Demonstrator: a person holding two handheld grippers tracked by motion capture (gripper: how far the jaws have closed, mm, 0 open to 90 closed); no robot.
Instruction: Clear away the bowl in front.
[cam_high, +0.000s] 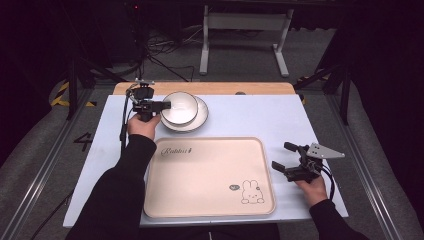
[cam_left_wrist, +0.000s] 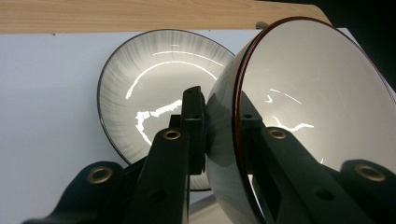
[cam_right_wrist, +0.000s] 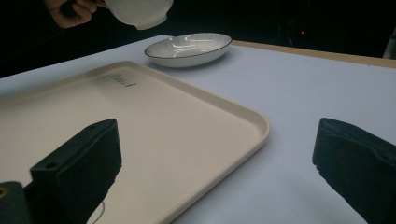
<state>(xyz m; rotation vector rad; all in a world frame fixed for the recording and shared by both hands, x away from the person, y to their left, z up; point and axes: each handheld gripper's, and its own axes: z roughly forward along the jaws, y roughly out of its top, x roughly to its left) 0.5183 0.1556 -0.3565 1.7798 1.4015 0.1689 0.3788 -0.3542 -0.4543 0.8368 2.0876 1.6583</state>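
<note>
Half the plate (cam_left_wrist: 140, 107) hides behind the bowl (cam_left_wrist: 322, 102) pinched by left fingers (cam_left_wrist: 194, 121); right fingers (cam_right_wrist: 79, 163) spread.

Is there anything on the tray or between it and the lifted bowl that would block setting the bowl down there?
Nothing visible. The left gripper holds the bowl above the plate; the tray is bare.

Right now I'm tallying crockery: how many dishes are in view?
2: a bowl held off the table in the left gripper, and a plate on the table beyond the tray.
</note>
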